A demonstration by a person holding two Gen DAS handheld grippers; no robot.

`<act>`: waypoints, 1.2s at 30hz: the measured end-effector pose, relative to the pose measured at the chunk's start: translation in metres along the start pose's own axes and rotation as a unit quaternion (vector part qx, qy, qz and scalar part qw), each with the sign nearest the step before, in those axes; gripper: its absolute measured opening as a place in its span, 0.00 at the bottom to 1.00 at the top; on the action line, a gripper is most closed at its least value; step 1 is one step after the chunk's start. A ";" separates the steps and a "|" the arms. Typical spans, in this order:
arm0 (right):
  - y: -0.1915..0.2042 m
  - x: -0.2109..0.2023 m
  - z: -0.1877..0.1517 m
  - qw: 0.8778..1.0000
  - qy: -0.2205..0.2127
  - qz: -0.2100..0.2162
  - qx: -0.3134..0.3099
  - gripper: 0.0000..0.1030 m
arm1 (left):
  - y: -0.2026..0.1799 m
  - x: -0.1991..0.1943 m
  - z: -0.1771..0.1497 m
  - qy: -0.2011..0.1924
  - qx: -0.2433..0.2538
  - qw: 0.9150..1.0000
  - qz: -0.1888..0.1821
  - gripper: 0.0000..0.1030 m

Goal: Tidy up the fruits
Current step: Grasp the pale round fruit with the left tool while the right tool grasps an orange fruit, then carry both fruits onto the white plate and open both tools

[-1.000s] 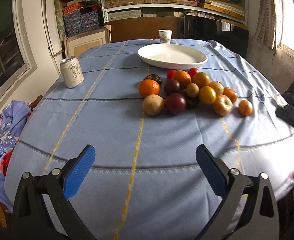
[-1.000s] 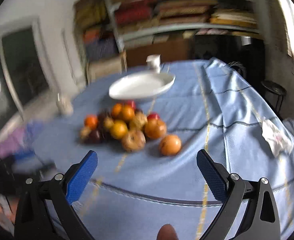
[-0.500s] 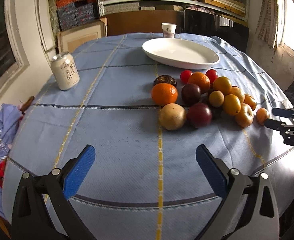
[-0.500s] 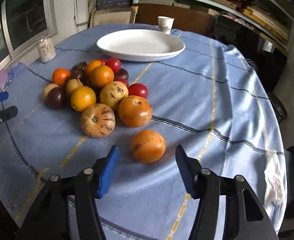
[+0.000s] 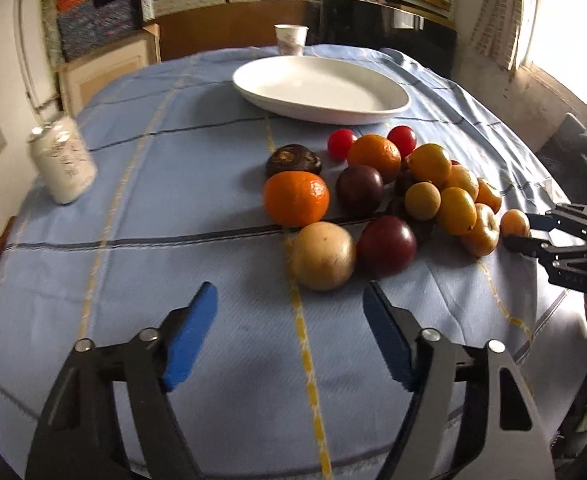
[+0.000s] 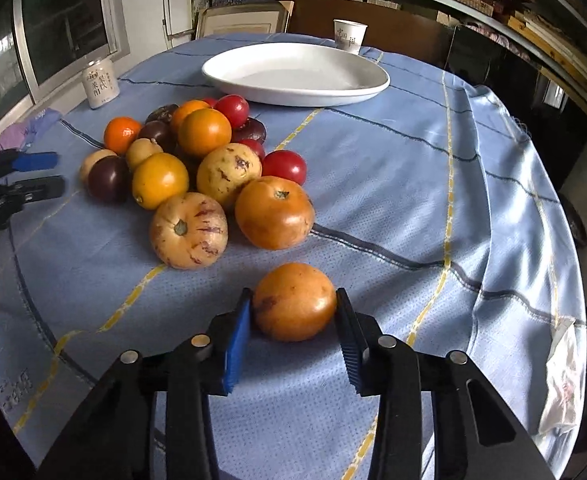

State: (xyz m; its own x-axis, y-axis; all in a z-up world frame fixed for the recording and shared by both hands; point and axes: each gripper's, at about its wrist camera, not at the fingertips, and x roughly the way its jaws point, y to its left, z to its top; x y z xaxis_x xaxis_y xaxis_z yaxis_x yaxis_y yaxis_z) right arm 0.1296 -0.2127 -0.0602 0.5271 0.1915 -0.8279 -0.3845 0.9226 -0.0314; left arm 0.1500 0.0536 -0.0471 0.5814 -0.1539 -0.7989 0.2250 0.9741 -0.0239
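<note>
Right wrist view shows the right gripper with its fingers just closing in on a lone orange fruit, one pad on each side and touching it, while it sits on the blue-clothed surface. Beyond the fingers lies the fruit pile, and farther off the white plate. Left wrist view shows the left gripper with fingers half spread, also just closing, nothing between them; a tan fruit lies just ahead.

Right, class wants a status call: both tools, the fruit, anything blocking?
Right tool closing, pads against the lone orange fruit. Left tool closing, empty, short of the tan fruit. White plate bare, path clear.
</note>
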 end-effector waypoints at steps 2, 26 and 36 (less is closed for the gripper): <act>-0.002 -0.002 -0.001 1.000 0.000 0.006 0.005 0.40 | 0.000 0.010 0.006 0.007 0.011 1.000 -0.010 0.59; -0.014 -0.011 0.001 0.997 -0.005 0.049 0.051 0.40 | -0.001 0.032 0.021 0.013 0.096 0.990 -0.098 0.45; -0.018 -0.016 0.011 0.996 -0.015 0.056 0.063 0.40 | -0.007 0.043 0.026 0.015 0.135 0.985 -0.104 0.41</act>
State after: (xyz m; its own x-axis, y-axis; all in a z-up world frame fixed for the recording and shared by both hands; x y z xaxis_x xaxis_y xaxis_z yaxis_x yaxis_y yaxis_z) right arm 0.1361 -0.2290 -0.0404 0.5088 0.3034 -0.8057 -0.3454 0.9291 0.1318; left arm 0.1942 0.0358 -0.0659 0.4777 -0.3372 -0.8113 0.5388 0.8418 -0.0327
